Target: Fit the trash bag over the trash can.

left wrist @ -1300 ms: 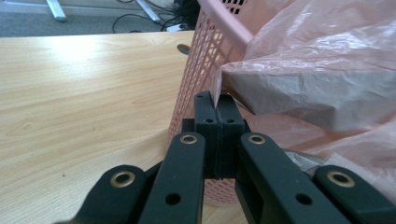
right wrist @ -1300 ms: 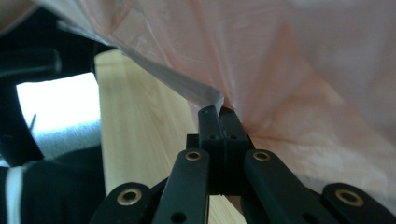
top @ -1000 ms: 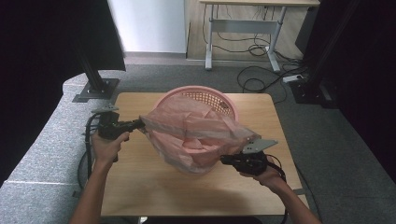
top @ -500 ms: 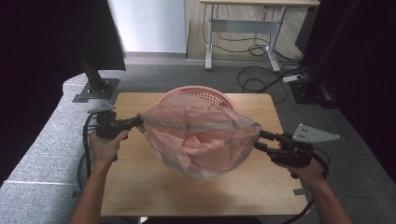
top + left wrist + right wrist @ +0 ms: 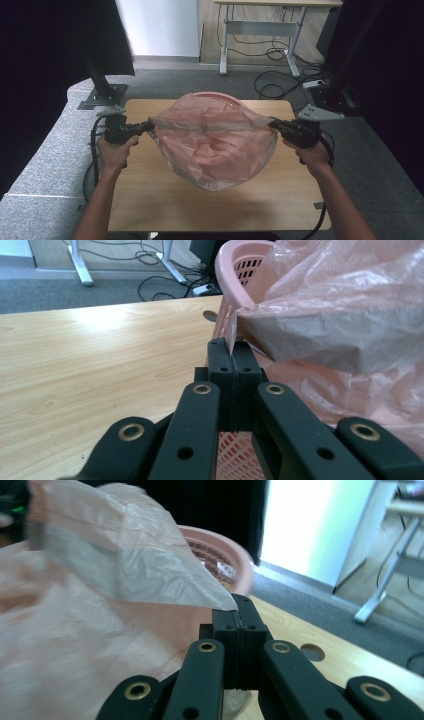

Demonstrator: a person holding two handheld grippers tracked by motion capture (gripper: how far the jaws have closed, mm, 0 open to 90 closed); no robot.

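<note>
High view: two grippers pulling a pink plastic bag (image 5: pixel 220 145) wide open over a pink basket (image 5: pixel 220 96) on the wooden worktop (image 5: pixel 150 200).

Biggest to smallest: the worktop carries the slotted basket near its far middle, and the thin, crinkly bag is stretched across it, hiding most of the rim and sagging toward the near side. Left gripper (image 5: pixel 148 125) has its jaws pressed together on the bag's left edge, and in the left gripper view you can see the film pinched right between the tips, just beside the basket wall (image 5: pixel 235 270). Right gripper (image 5: pixel 274 122) is clamped the same way on the bag's right corner. Couldn't spot any readable writing, brand or label on the bag, basket or grippers.
</note>
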